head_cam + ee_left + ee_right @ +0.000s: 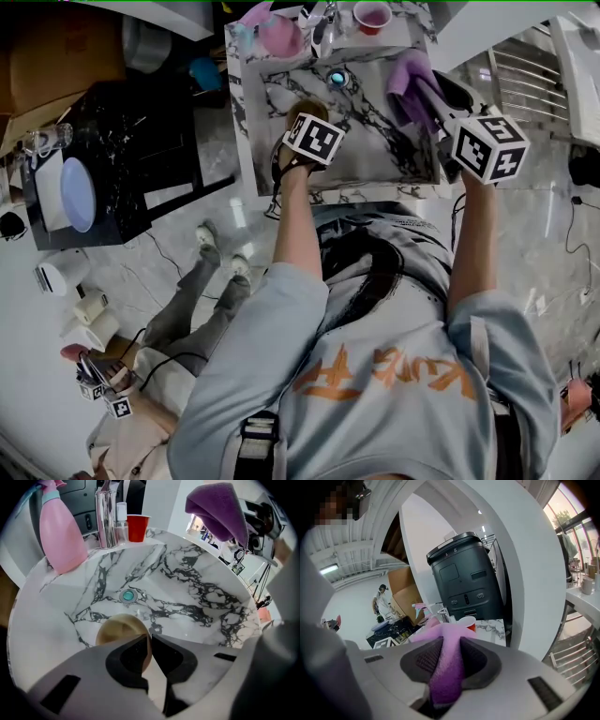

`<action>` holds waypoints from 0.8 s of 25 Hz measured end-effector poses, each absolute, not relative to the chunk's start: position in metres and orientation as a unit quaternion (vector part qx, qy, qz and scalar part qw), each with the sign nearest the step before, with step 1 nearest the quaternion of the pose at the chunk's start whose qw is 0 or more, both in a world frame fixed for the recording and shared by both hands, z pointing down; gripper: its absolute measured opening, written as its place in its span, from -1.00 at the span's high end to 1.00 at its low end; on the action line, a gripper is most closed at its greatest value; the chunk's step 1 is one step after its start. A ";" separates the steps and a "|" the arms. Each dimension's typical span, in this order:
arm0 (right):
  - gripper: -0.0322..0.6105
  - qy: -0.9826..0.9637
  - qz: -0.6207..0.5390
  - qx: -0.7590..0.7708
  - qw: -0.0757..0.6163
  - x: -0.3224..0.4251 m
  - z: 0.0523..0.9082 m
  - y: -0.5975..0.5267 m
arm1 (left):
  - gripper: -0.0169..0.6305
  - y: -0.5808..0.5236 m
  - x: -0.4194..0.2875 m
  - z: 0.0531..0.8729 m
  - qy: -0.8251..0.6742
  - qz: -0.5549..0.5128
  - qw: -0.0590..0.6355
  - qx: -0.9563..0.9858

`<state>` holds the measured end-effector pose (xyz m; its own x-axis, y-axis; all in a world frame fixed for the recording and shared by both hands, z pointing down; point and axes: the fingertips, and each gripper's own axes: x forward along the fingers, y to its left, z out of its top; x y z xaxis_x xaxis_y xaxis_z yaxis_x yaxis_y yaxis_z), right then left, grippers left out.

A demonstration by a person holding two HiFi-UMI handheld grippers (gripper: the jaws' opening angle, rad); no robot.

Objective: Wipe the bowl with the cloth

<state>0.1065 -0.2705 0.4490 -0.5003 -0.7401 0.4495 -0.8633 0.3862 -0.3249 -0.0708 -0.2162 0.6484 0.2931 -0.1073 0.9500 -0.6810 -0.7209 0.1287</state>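
Note:
A tan bowl hangs low inside the marble sink, just short of the drain. My left gripper points steeply down and is shut on the bowl's rim, which shows as a thin strip between the jaws. In the head view the bowl peeks out past that gripper's marker cube. A purple cloth is pinched between the pads of my right gripper. This gripper holds the cloth up over the sink's right edge. The left gripper view shows the cloth hanging at top right.
A pink spray bottle, a chrome faucet and a red cup stand on the sink's back ledge. A black side table with a blue plate is at left. A person sits on the floor. A dark bin stands beyond.

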 end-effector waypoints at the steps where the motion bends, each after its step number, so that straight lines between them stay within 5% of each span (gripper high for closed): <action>1: 0.51 -0.825 0.265 0.486 0.116 0.107 0.448 -0.269 | 0.86 -0.216 -0.070 0.646 -0.261 0.531 0.269 0.760; 10: 0.51 -0.833 0.256 0.480 0.105 0.108 0.438 -0.256 | 0.86 -0.227 -0.077 0.593 -0.318 0.462 0.269 0.783; 20: 0.51 -0.850 0.211 0.477 0.066 0.112 0.395 -0.250 | 0.86 -0.260 -0.068 0.448 -0.418 0.186 0.191 0.869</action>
